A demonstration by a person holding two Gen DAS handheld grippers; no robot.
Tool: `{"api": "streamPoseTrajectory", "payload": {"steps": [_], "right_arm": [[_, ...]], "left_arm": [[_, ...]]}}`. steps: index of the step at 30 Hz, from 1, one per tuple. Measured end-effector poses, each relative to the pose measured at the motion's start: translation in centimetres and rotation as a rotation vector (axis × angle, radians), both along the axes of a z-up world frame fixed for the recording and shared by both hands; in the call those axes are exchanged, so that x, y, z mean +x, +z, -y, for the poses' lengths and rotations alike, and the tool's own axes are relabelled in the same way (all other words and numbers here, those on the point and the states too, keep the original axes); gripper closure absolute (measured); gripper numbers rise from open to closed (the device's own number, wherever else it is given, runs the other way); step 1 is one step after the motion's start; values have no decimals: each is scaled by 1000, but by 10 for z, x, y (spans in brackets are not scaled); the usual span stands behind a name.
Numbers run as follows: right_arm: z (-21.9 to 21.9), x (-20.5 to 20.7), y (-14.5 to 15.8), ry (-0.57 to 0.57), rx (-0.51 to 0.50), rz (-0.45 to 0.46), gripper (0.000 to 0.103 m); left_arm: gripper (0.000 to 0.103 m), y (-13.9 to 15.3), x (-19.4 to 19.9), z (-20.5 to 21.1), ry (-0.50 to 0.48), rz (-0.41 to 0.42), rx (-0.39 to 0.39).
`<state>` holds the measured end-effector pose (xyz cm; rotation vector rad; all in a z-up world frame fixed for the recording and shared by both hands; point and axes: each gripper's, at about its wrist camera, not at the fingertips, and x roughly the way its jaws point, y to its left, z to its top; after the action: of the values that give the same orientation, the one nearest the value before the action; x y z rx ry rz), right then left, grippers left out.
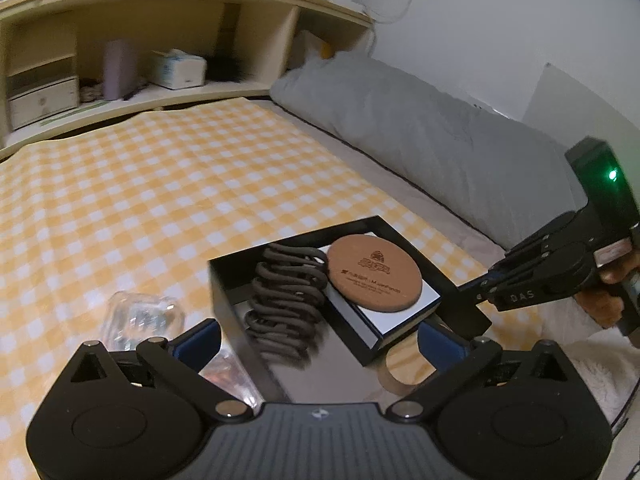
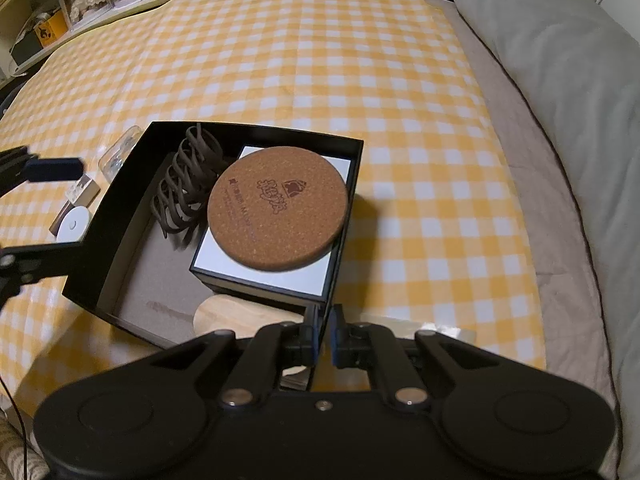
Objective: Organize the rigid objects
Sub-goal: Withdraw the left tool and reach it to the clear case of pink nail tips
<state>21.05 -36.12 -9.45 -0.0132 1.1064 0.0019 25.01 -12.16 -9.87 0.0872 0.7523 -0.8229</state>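
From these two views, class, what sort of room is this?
Most likely a bedroom: a grey pillow lies along the edge of a bed, a checked yellow cloth is spread over it, and a wooden shelf unit of household bits stands behind.

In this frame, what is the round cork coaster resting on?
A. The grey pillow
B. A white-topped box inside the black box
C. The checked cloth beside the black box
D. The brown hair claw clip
B: the cork coaster lies flat on the white-topped box, which sits inside the black box beside the brown hair clip.

Yellow-checked cloth [image 2: 280, 40] on bed, bearing black box [image 2: 104, 216], clear case [image 1: 140, 316].
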Motion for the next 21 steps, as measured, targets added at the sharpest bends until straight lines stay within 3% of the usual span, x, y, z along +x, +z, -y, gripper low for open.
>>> {"api": "streamPoseTrajectory", "payload": {"steps": [7, 15, 21], "right_arm": [[-1, 0, 0, 2, -10, -1, 97], [-3, 0, 0, 8, -22, -3, 97], [-3, 0, 0, 7, -22, -3, 97]], "left_arm": [[0, -1, -10, -40, 108, -41, -9], [1, -43, -20, -76, -5, -193, -55], [1, -70, -22, -66, -81, -195, -4]]}}
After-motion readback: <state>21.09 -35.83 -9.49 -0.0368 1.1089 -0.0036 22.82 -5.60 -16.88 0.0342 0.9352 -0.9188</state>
